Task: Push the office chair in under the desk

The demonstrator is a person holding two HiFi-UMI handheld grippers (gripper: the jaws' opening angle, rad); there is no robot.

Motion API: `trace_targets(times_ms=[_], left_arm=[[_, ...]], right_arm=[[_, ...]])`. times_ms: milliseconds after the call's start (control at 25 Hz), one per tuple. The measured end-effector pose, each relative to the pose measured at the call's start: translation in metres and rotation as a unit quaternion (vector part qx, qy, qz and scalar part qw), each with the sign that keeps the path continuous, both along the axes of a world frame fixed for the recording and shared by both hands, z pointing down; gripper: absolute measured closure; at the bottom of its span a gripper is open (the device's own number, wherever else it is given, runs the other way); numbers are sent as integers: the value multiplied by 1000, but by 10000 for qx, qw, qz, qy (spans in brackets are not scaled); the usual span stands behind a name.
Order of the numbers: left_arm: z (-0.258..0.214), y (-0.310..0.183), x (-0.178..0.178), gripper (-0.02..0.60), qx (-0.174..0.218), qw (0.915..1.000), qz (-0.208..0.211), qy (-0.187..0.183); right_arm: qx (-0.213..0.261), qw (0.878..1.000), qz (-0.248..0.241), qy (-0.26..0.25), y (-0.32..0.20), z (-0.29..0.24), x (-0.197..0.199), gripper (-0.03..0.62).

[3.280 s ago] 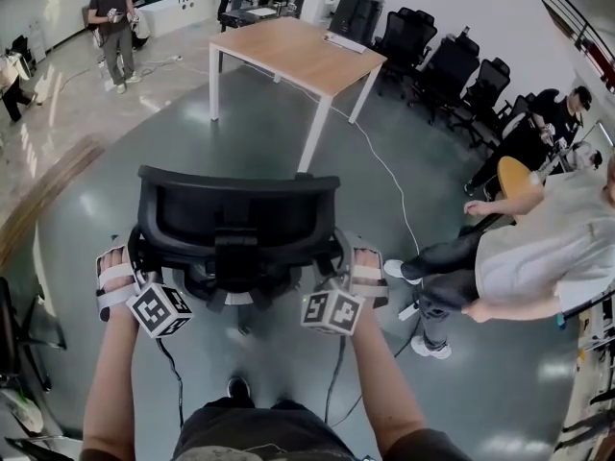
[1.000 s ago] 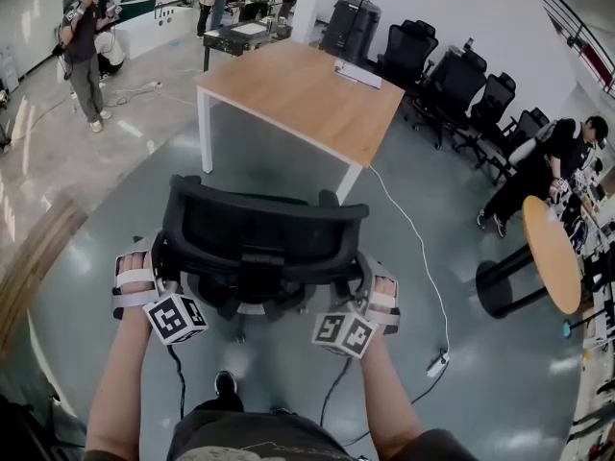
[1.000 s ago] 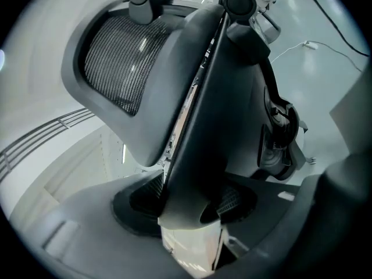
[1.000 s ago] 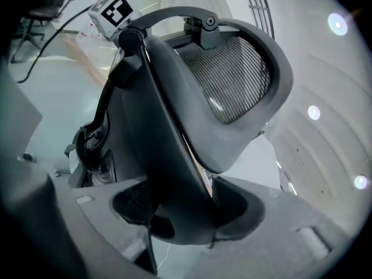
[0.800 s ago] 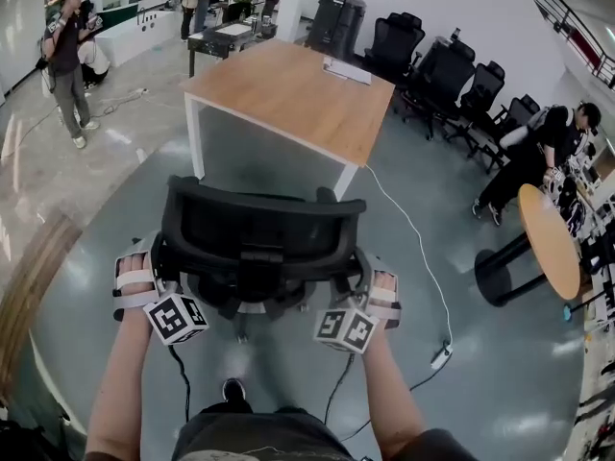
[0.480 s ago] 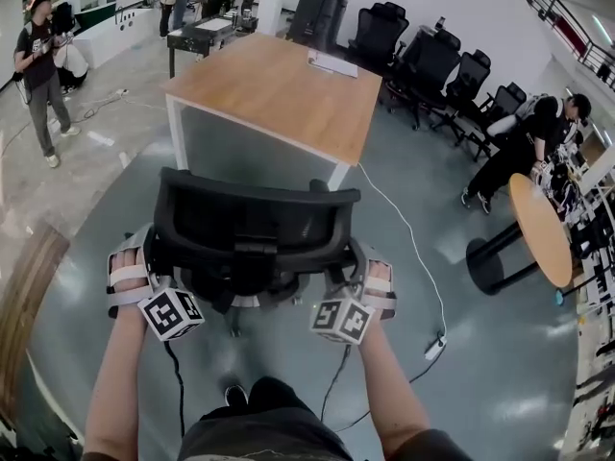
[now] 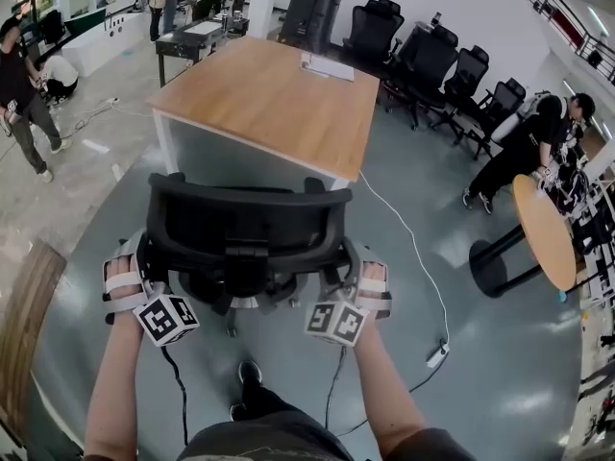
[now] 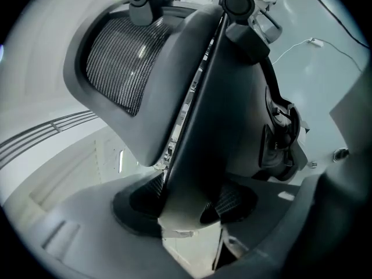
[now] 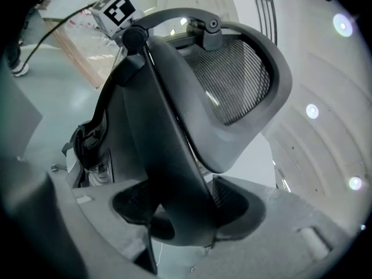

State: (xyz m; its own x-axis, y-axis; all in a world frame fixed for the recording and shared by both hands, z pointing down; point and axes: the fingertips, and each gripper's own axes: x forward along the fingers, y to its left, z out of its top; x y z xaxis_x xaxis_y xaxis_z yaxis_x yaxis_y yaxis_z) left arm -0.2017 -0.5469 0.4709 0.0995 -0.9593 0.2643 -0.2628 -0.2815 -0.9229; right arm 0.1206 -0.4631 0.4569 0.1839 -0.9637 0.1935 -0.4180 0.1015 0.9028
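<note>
Just short of the bench's (image 7: 259, 104) near edge stands the office chair (image 7: 240, 224), its backrest turned to the person. From the head view the backrest covers the seat and base, so whether the seat front has reached under the top is hard to tell; perhaps a castor shows below it. It also hides the bench's near right leg, while the white left leg is plain.

The left claw (image 8: 186, 208) is clamped on the dark side frame of the backrest, pads pressed against both faces of it, with the mesh panel rising beyond. The right claw (image 9: 180, 211) grips the opposite side frame the same way.

Bare grey floor (image 7: 461, 373) spreads on both sides of the chair. To the right a white cable (image 7: 404, 248) runs from the bench's corner to a power strip (image 7: 437, 355). A flat white item (image 7: 327, 65) lies at the bench's far edge, with black chairs (image 7: 432, 60) beyond.
</note>
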Motion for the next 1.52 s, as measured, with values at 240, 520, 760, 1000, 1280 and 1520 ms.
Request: trace_targets(times_ms=[240, 520, 760, 1000, 1280, 1520], left_arm=[[-10, -49, 7, 324, -74, 10000, 14, 42], [-8, -96, 12, 322, -128, 9999, 74, 73], [-15, -127, 19, 322, -29, 9996, 257, 76], [-17, -163, 24, 322, 93, 9983, 565, 54], [-10, -216, 31, 322, 233, 9955, 906, 127], [-19, -254, 39, 322, 166, 9932, 1152, 77]], right_arm=[[36, 9999, 85, 40, -33, -10, 4, 344], [33, 9997, 253, 26, -68, -8, 5, 344], [62, 9993, 372, 34, -91, -14, 8, 344], [67, 9982, 591, 9, -118, -17, 9, 344], [103, 9962, 864, 15, -152, -10, 7, 344], [102, 9937, 1115, 10, -178, -16, 8, 343]])
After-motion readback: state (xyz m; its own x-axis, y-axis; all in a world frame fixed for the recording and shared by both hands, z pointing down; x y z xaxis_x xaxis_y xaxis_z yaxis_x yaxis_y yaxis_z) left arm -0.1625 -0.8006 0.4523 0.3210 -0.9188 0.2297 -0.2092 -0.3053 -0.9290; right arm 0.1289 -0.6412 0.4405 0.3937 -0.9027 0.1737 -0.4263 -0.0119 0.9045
